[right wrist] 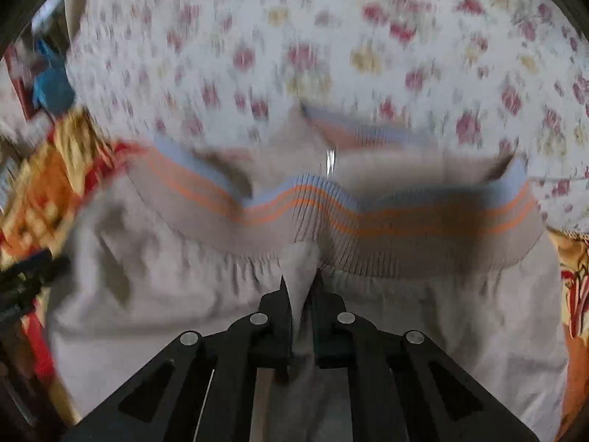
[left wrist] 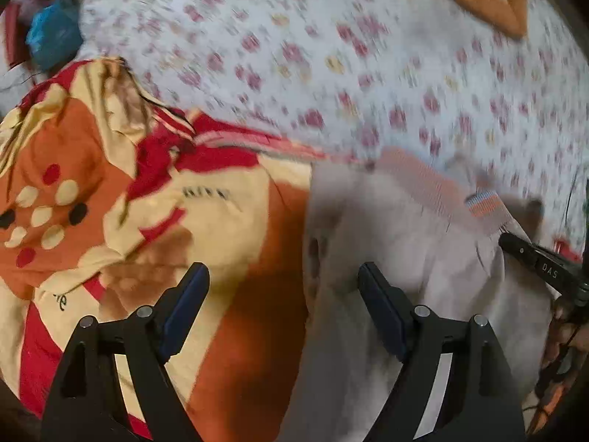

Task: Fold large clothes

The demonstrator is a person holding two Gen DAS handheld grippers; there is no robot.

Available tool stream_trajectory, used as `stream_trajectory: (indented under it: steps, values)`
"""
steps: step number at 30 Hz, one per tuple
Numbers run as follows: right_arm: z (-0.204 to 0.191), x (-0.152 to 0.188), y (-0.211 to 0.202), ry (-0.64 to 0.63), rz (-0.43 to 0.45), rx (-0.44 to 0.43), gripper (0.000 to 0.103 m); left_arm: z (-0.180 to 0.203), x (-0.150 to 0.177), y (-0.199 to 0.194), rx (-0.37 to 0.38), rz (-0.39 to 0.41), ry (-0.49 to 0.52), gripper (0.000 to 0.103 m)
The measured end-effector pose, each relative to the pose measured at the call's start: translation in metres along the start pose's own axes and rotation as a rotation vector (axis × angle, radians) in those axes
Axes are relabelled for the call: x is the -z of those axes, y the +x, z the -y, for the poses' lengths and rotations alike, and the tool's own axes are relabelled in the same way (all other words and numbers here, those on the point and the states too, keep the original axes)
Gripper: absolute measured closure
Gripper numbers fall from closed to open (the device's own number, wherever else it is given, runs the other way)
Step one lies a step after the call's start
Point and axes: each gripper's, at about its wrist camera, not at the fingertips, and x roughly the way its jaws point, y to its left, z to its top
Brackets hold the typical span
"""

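Observation:
A pale grey garment (right wrist: pixel 423 324) with a ribbed hem (right wrist: pixel 331 217) striped in orange and light blue lies on a bed. My right gripper (right wrist: pixel 301 281) is shut on a pinched fold of its grey cloth just below the hem. In the left wrist view the same garment (left wrist: pixel 397 243) lies at the lower right, and its striped hem (left wrist: pixel 478 202) shows beside the right gripper's black finger (left wrist: pixel 530 258). My left gripper (left wrist: pixel 283 276) hovers open over the garment's left edge, one finger above the blanket, nothing between its jaws.
A floral white bedsheet (left wrist: pixel 331 55) covers the bed beyond the garment. An orange, red and cream blanket (left wrist: pixel 110 191) lies bunched at the left. A blue object (left wrist: pixel 51 33) sits off the bed's far left corner. A hand (left wrist: pixel 567 328) shows at the right edge.

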Motion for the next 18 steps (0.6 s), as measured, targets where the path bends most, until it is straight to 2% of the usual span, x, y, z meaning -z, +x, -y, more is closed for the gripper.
stream_trajectory:
  steps: [2, 5, 7, 8, 9, 10, 11, 12, 14, 16, 17, 18]
  values:
    - [0.005, -0.012, 0.001, 0.038, 0.036, -0.004, 0.098, -0.004, -0.004, -0.005, 0.023, 0.03, -0.04, 0.02]
    - [0.009, -0.017, 0.029, 0.06, -0.005, 0.013, 0.097, -0.004, -0.006, 0.0, 0.072, 0.016, -0.066, 0.02]
    - [0.011, -0.009, 0.048, 0.074, -0.064, 0.004, 0.085, 0.002, -0.004, 0.007, 0.084, -0.022, -0.044, 0.02]
    - [0.013, -0.006, 0.044, 0.081, -0.058, -0.007, 0.084, 0.005, -0.001, 0.009, 0.082, -0.038, -0.033, 0.02]
    - [0.018, -0.003, 0.034, 0.09, -0.046, -0.034, 0.077, 0.008, 0.001, 0.011, 0.079, -0.054, -0.021, 0.02]
    - [0.024, 0.001, 0.023, 0.097, -0.035, -0.056, 0.064, 0.011, 0.004, 0.013, 0.073, -0.069, -0.008, 0.02]
    - [0.032, 0.005, 0.007, 0.11, -0.015, -0.067, 0.058, 0.013, 0.005, 0.014, 0.067, -0.079, 0.005, 0.02]
    - [0.042, 0.009, -0.01, 0.131, 0.011, -0.053, 0.05, 0.016, 0.007, 0.016, 0.064, -0.083, 0.015, 0.02]
    - [0.069, 0.017, -0.041, 0.178, 0.068, 0.002, 0.041, 0.018, 0.009, 0.018, 0.055, -0.086, 0.025, 0.02]
    - [0.097, 0.022, -0.063, 0.211, 0.1, 0.116, 0.026, 0.02, 0.01, 0.021, 0.04, -0.088, 0.027, 0.02]
    - [0.105, 0.025, -0.064, 0.214, 0.093, 0.162, 0.023, 0.02, 0.011, 0.024, 0.032, -0.091, 0.026, 0.02]
    - [0.115, 0.026, -0.056, 0.21, 0.044, 0.214, 0.021, 0.02, 0.011, 0.025, 0.028, -0.093, 0.025, 0.02]
